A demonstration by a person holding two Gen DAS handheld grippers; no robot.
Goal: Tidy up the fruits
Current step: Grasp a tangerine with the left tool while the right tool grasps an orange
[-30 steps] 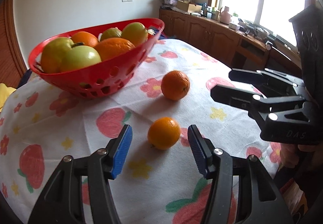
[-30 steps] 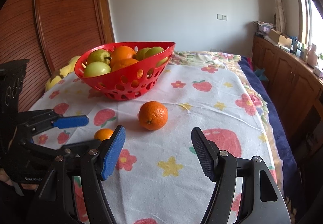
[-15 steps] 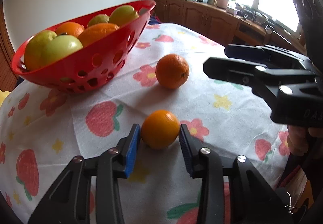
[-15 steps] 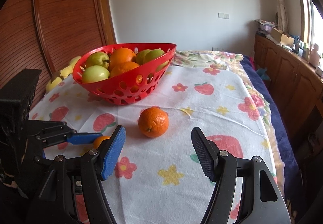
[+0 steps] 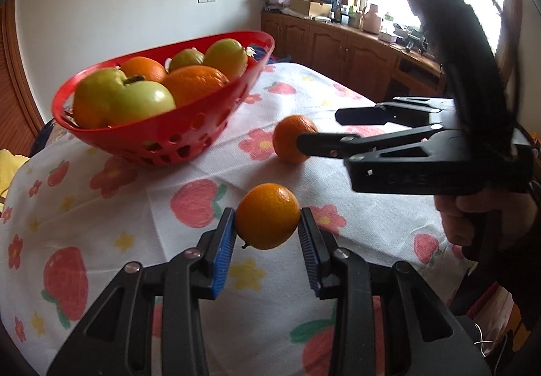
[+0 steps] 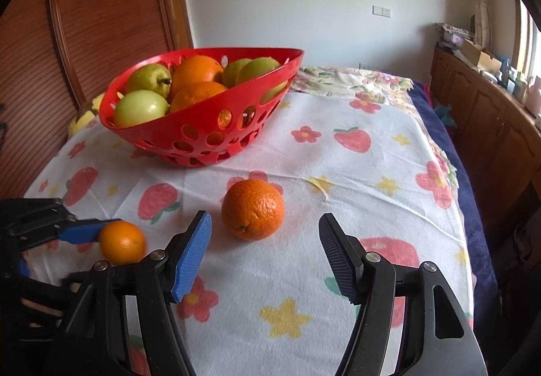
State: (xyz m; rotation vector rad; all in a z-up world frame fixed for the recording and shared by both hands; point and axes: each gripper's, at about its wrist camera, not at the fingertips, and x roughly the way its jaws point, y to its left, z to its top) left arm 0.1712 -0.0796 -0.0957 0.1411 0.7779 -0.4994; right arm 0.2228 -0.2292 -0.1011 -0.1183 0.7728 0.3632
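Since a second ago my left gripper point(image 5: 267, 228) has closed from wide apart onto the small orange point(image 5: 267, 216), and its blue pads now pinch the fruit on both sides, just above the flowered cloth on the tabletop point(image 6: 355, 179). My right gripper point(image 6: 265, 249) has slid in toward the larger orange point(image 6: 253, 209); its jaws are closing but stand clear of the fruit, which lies on the cloth just ahead of the fingertips, nearer the left pad, not yet between them.

From the left wrist, one black finger of the right gripper crosses in front of the larger orange and covers part of it. From the right wrist, the left gripper is cut off at the frame edge, and the small orange shows slightly blurred.

Both oranges are round with dimpled skin; the larger is deeper in colour. Behind them stands the red perforated basket point(image 6: 189, 125), holding green apples, pears and oranges.
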